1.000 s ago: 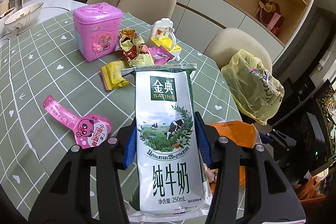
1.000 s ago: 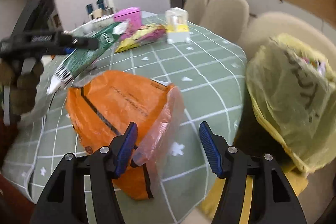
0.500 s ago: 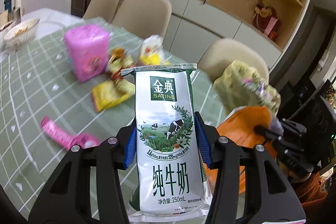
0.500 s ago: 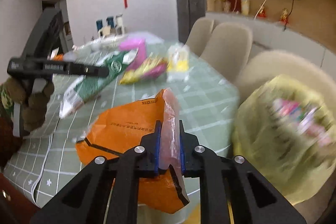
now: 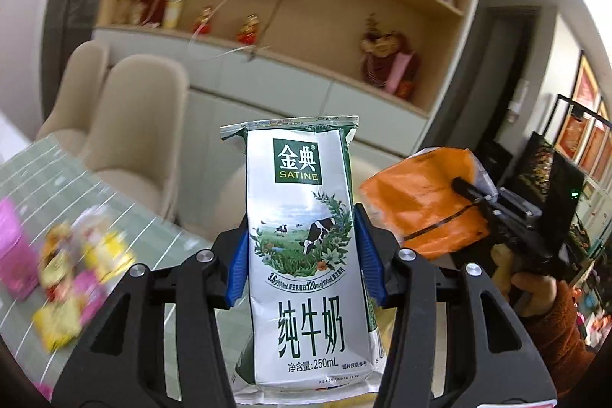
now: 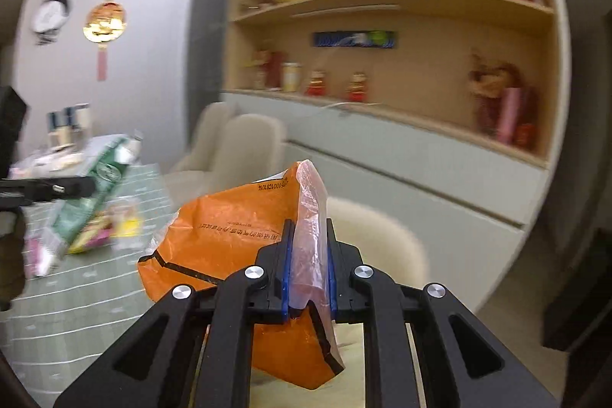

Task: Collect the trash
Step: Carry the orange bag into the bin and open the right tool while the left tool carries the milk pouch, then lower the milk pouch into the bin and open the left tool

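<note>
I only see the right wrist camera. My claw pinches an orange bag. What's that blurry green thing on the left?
Observer: A milk pouch; its front is white with a cow picture.
Child: Is it lying on the table?
Observer: No, the left claw holds it upright, blue pads pressing both sides.
Child: Who's holding the right claw?
Observer: A hand in an orange-brown sleeve grips its handle.
</note>
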A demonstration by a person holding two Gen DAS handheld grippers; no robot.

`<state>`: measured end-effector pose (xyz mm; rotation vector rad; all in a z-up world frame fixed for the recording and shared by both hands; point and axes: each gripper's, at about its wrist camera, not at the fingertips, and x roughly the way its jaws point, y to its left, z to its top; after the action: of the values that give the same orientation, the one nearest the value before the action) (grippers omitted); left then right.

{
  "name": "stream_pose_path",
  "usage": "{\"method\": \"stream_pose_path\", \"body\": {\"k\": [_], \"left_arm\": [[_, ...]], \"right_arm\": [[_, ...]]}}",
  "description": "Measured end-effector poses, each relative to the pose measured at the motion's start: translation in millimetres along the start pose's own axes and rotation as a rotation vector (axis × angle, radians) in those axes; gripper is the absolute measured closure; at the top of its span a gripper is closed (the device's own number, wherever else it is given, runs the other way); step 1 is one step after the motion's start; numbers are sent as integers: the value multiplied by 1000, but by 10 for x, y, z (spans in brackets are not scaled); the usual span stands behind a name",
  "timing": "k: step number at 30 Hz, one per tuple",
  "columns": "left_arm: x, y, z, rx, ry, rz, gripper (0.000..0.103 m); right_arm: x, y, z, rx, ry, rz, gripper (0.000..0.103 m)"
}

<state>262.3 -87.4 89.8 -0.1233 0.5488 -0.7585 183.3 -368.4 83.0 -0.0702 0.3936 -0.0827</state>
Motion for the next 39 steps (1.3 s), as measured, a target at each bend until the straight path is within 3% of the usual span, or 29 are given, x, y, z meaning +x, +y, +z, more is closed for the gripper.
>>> {"method": "stream_pose_path", "body": {"k": [5,12,15,18,22,24,30,33,37,39], "left_arm": [[305,-149,212,27,-35,-38,57],[516,-54,165,37,15,-28,57],[611,-9,109,30,41,-28,57],[655,-19,53,35,54,-41,57],[781,-126,43,54,69,-60,57],[857,-191,41,57,76,-74,57],[1171,-412,6,91,84,-109,57],[1426,-578,-43,170,120,-107,57],[1891,-819,-153,312,234,-65,57],[2126,-902,-266,367,353,-55,57]], "right_arm": [[459,-107,-15,18,73,-22,88],[1271,328,-499,-92,329,65,88],[1438,439,-670,-129,413,79,88],[1405,390,-710,-94,417,107,86],[1242,247,-660,-38,360,161,59],[1113,195,-619,-34,315,169,54],[694,-153,-475,60,190,123,53],[567,-377,-449,105,158,72,53],[409,-649,-536,150,144,30,53],[356,-736,-611,152,142,3,53]]}}
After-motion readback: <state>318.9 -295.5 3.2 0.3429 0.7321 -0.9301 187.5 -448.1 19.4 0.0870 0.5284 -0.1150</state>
